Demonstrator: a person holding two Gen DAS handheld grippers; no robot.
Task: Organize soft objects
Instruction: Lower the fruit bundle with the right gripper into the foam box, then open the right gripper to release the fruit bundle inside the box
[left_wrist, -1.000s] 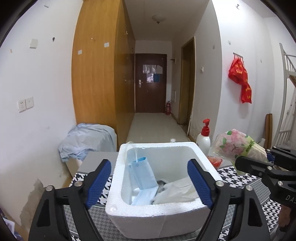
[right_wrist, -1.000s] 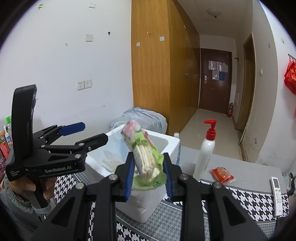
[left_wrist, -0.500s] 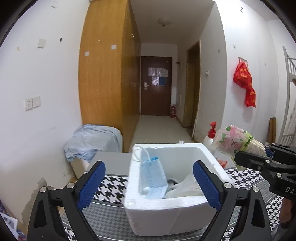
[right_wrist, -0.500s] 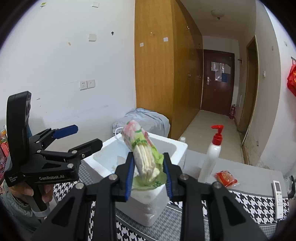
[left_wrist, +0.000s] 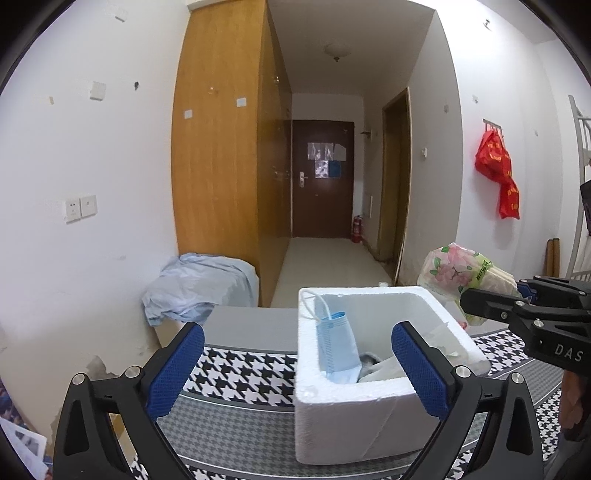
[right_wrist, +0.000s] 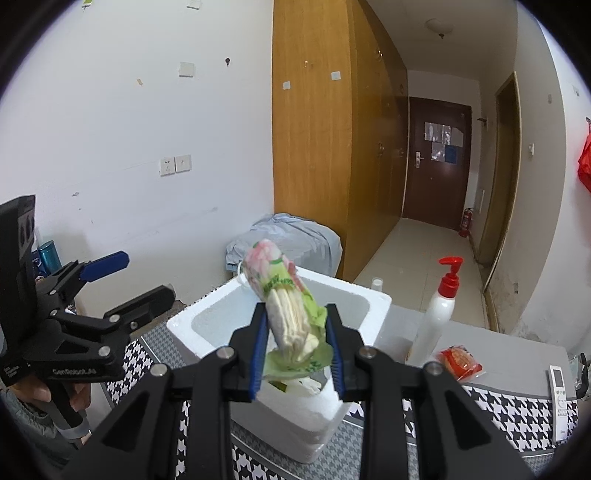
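Note:
A white foam box (left_wrist: 373, 402) stands on the houndstooth table; it also shows in the right wrist view (right_wrist: 221, 317). Inside it lie a blue face mask (left_wrist: 338, 347) and crumpled white plastic (left_wrist: 380, 371). My right gripper (right_wrist: 295, 349) is shut on a floral tissue pack (right_wrist: 286, 308) and holds it above the box's near right corner; the pack also shows in the left wrist view (left_wrist: 458, 275). My left gripper (left_wrist: 295, 369) is open and empty, in front of the box and to its left.
A white pump bottle with a red top (right_wrist: 439, 314), a red snack packet (right_wrist: 460, 362) and a white remote (right_wrist: 559, 391) lie right of the box. A blue cloth heap (left_wrist: 195, 288) sits behind the table by the wardrobe.
My left gripper has pulled back and shifted left, so the box now sits right of its centre. My right gripper has carried the tissue pack over the box's corner.

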